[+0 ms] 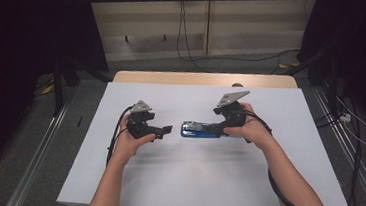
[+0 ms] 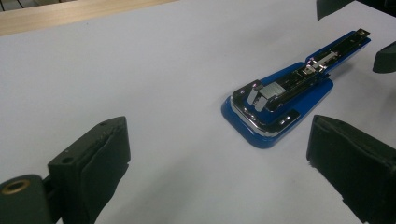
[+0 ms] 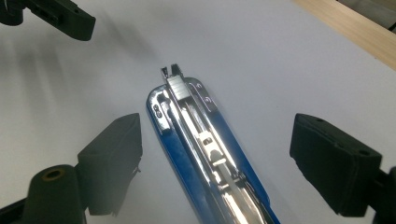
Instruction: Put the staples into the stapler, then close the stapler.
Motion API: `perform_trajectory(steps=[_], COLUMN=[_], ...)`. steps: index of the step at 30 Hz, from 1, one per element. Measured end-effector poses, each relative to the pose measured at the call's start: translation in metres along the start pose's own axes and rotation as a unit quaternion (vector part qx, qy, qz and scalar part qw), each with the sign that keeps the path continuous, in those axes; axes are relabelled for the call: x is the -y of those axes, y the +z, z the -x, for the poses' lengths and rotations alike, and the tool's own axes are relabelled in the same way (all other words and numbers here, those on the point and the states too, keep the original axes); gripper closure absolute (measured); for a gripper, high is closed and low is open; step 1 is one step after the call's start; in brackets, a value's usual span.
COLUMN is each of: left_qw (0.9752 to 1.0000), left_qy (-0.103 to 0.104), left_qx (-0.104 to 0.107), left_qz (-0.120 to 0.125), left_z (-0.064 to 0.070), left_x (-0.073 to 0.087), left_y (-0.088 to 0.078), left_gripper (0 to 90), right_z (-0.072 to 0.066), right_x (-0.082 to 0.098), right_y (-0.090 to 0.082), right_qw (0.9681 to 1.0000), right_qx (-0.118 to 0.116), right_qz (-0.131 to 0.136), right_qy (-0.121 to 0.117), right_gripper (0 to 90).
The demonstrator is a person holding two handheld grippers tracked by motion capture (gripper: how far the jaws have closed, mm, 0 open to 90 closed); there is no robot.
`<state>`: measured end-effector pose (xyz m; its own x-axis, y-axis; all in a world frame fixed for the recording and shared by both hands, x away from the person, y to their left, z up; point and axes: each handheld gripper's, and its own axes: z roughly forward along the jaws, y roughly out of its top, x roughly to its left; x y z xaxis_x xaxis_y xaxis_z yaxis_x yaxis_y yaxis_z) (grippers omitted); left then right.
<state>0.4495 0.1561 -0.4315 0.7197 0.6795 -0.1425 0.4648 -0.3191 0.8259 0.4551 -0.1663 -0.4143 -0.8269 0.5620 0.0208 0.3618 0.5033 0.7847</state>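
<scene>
- The high view takes in both forearms, the white table [image 1: 204, 185] and the blue stapler [image 1: 199, 130] lying flat near its middle; the gripper views bring out the stapler's chrome staple channel, lying exposed on top.
- The stapler's long axis runs left to right across the table in the high view, its wide hinged end toward the left gripper [image 1: 167, 129], its narrow end toward the right gripper [image 1: 217, 128].
- It lies between the two grippers: apart from the left one, whose jaws stand wide open and hold nothing.
- In the right gripper view its jaws stand apart on either side of the stapler, pads clear of it.
</scene>
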Motion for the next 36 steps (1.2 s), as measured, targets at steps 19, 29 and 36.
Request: perform_trajectory(steps=[19,29,36], left_qw=[0.9999,0.9999,0.9999], left_qy=[0.010,0.008,0.010], left_qx=[0.000,0.001,0.003], left_qz=[-0.004,-0.006,-0.010], left_z=[0.003,0.004,0.006], left_x=[0.000,0.000,0.000], left_y=[0.002,0.004,0.006], left_gripper=[6.6,6.8,7.8], right_z=[-0.003,-0.007,-0.010], right_x=[0.029,0.043,0.051], right_y=[-0.036,-0.053,-0.066], right_qw=[0.9979,0.9953,0.9930], right_qx=[0.060,0.091,0.111], right_qz=[-0.002,-0.006,0.000], right_qy=[0.024,0.034,0.041], right_gripper=[12.6,12.6,13.0])
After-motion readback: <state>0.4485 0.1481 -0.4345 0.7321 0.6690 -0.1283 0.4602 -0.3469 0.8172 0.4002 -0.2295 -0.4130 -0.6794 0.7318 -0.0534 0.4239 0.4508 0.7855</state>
